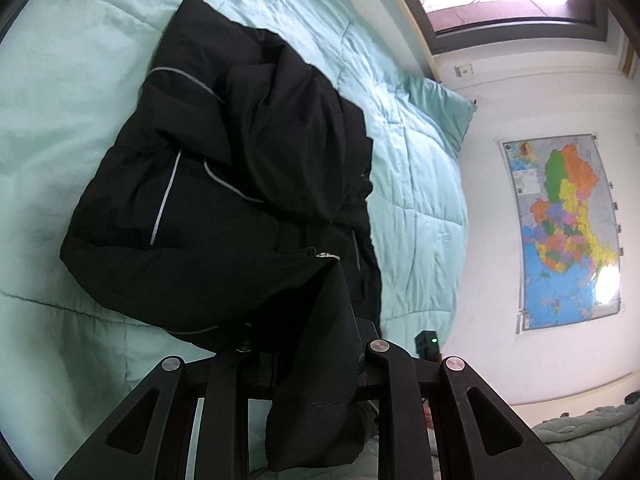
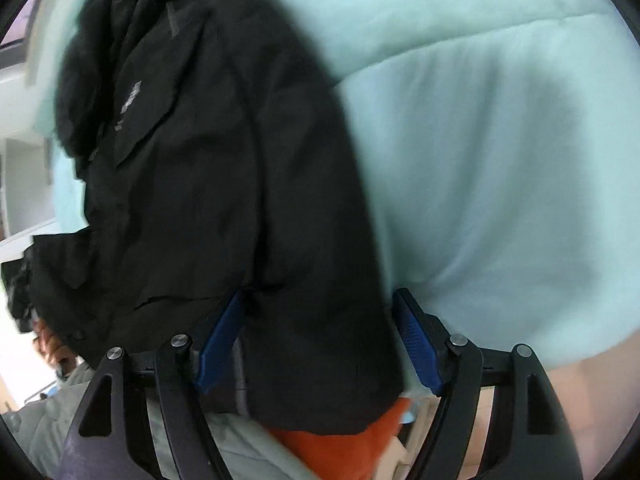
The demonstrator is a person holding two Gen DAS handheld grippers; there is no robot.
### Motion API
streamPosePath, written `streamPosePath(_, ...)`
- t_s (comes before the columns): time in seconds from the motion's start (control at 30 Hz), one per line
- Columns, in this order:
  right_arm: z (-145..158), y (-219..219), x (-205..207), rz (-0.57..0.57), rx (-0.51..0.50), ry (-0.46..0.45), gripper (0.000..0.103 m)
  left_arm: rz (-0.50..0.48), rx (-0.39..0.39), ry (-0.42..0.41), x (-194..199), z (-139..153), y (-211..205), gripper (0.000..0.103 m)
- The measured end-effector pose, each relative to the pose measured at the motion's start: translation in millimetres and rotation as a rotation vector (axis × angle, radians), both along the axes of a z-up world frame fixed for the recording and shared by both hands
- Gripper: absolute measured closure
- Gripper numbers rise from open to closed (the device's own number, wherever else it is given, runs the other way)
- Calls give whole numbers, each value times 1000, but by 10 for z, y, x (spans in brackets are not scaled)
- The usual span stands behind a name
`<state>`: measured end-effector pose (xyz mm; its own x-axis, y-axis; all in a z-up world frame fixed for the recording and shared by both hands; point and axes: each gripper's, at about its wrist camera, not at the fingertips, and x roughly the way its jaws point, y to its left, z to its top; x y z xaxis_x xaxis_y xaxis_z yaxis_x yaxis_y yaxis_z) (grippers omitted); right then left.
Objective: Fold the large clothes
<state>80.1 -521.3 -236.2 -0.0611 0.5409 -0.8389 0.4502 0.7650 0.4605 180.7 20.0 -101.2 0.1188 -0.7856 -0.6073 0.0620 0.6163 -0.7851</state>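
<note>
Mint quilt (image 1: 420, 184) bears the jacket (image 1: 224, 184); left tongs (image 1: 308, 354) clamp its hem, right tongs (image 2: 320, 344) gape astride: pull taut, keep edges level.

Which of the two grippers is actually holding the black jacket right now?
The left gripper: its jaws are shut on a fold of the jacket. The right gripper stands open, its blue pads apart around the cloth.
</note>
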Motion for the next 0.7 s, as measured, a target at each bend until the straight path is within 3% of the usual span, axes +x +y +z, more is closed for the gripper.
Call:
streamPosePath(0.03, 30, 32, 12, 17, -10, -15, 41, -3, 4, 4, -6, -9, -6, 81)
streamPosePath(0.13, 200, 64, 10, 48, -29, -51, 56, -10, 12, 12, -1, -43, -15, 81)
streamPosePath(0.2, 281, 6, -30, 38, -40, -65, 60, -15, 19, 21, 7, -75, -25, 81)
streamPosePath(0.4, 345, 14, -88, 50, 7, -77, 58, -36, 24, 38, -13, -157, -52, 81)
streamPosePath(0.5, 190, 53, -34, 9, 51, -44, 41, -48, 23, 40, -34, -181, -73, 81)
streamPosePath(0.57, 15, 100, -14, -21, 98, -22, 39, -63, 39, 21, -63, -164, -94, 80)
streamPosePath(0.6, -55, 97, -15, -35, 100, -8, 41, -63, 46, 24, -80, -150, -106, 80)
streamPosePath(0.63, -96, 90, -19, -50, 104, 2, 55, -55, 51, 24, -90, -148, -95, 81)
streamPosePath(0.7, -12, 73, 0, -71, 105, -22, 69, -27, 60, 6, -95, -113, -57, 81)
